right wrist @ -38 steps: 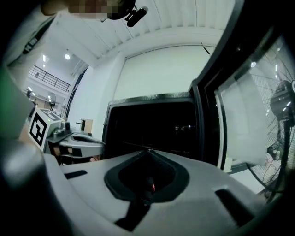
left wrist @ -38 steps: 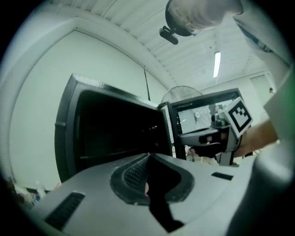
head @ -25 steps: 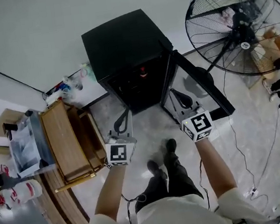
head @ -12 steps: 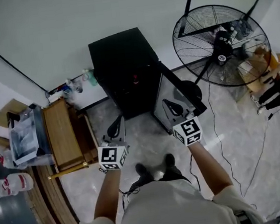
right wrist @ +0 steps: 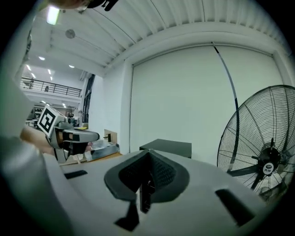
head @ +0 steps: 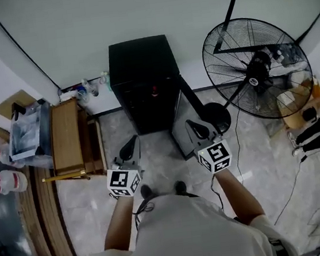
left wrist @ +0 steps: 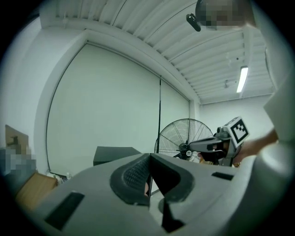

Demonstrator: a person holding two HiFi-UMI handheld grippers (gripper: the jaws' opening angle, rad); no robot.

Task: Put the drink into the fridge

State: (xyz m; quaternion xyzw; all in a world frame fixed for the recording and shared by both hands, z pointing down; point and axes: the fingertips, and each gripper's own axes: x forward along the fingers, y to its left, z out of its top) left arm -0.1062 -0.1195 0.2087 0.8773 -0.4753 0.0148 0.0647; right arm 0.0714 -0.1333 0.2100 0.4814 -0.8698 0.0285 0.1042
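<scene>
The black fridge point(head: 138, 54) stands against the wall with its door point(head: 180, 119) swung out toward the person's right. A small red item on a shelf inside looks to be the drink point(head: 154, 89), though it is too small to be sure. If so, the loading is done and the step in hand is closing the door.

Neither of the 2 grippers carries anything. The left gripper point(head: 132, 144) has its jaws pressed together with nothing between them, and so does the right gripper point(head: 193, 126). Both are held out roughly level in front of the person, short of the fridge and touching nothing.

The right gripper is the better tool for the job, since it hangs just beside the open door. Keeping the jaws together gives 1 blunt tip to push with. Place that tip on the outer face of the door near its free edge, away from the hinge, and sweep it round in a steady arc. Watch the standing fan point(head: 257, 69): its base sits near the door, so approach from the person's side, not from behind. Finish with a firm press so the seal catches, and keep the left gripper clear of the closing gap.
</scene>
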